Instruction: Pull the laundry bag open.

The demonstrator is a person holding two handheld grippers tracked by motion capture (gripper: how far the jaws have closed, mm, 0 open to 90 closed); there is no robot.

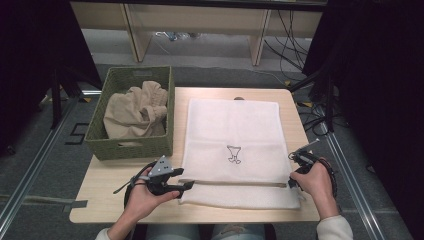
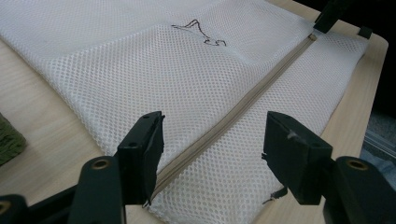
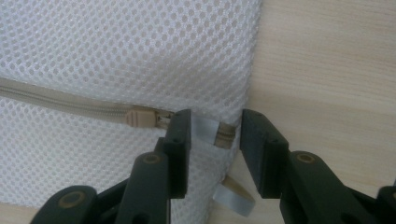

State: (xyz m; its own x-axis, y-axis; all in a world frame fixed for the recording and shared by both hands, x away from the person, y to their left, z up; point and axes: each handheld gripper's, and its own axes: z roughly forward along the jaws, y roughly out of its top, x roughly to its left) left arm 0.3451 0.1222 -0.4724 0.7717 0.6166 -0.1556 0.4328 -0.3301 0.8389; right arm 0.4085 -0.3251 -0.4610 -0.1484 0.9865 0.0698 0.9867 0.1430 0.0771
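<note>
Open claw (image 3: 212,140) astride zipper pull (image 3: 205,127)

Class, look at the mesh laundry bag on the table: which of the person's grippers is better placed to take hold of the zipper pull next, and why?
The right gripper, probably. Its open jaws straddle the zipper's end, with the zipper pull just beside one jaw. The left gripper hangs open over the other end of the mesh bag, far from the pull.

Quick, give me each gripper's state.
Left gripper: open, jaws straddling the mesh bag zipper's end.
Right gripper: open, jaws around the zipper pull tab.
</note>
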